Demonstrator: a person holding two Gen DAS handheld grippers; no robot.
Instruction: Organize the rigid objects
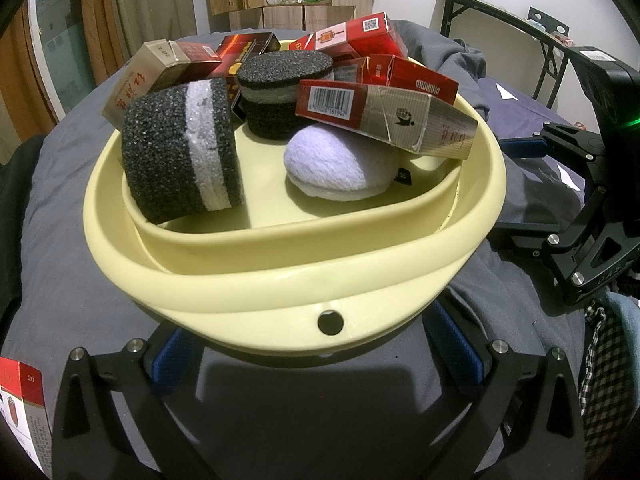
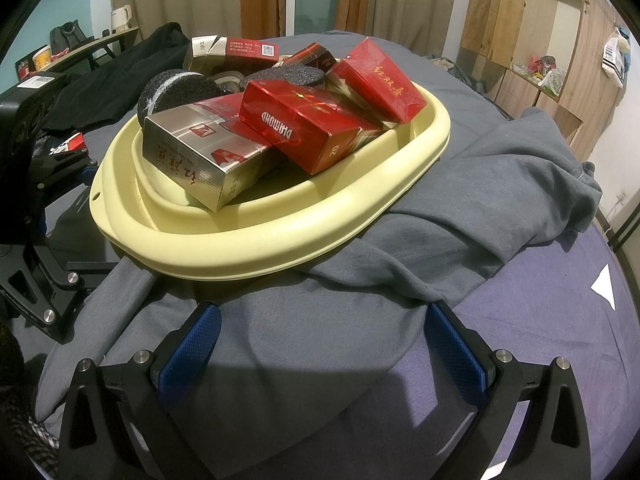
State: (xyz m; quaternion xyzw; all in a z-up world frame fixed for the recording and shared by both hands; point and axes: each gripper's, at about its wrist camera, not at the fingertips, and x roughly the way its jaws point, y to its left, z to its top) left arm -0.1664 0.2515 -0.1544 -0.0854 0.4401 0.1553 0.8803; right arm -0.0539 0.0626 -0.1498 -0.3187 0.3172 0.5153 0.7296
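Boxes [image 2: 308, 128] fill the basin [image 1: 280, 280] mid-frame: light, stiff, crushable; pinch flat sides. Left gripper [image 1: 316, 364] and right gripper [image 2: 324, 344] gape empty.

left gripper [image 1: 320, 354] jaws spread, right gripper [image 2: 322, 346] jaws spread

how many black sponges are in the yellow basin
2 black sponges in the basin: one standing on edge at the near left, one lying flat in the middle towards the back, next to the barcode pack. More may be hidden under the packs.
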